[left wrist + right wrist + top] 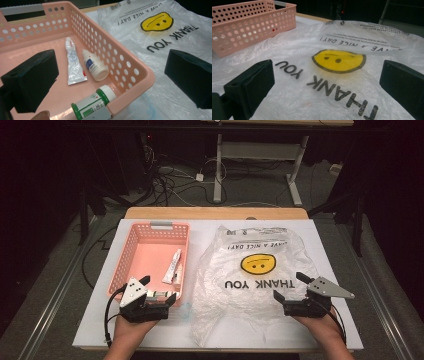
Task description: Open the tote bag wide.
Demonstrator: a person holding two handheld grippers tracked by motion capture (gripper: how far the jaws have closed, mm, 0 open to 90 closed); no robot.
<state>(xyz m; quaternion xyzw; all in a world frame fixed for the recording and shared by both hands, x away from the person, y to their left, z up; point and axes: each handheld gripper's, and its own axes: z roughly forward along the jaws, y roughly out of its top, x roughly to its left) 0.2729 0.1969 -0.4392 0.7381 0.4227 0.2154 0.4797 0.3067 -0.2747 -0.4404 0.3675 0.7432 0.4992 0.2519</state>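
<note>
Each hand is carrying black tongs: the left tongs [159, 289] and right tongs [288, 286] are showing blocky matte-black jaws, a grey three-cornered top plate dotted with small markers, and a black cable trailing back. Forearms are showing bare, without sleeves.

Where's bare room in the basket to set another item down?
The pink basket's far and left floor is bare, up to the handle wall. Its near right corner is crowded: tube, white dropper bottle and green-capped bottle lie there, beside the plastic bag.
</note>
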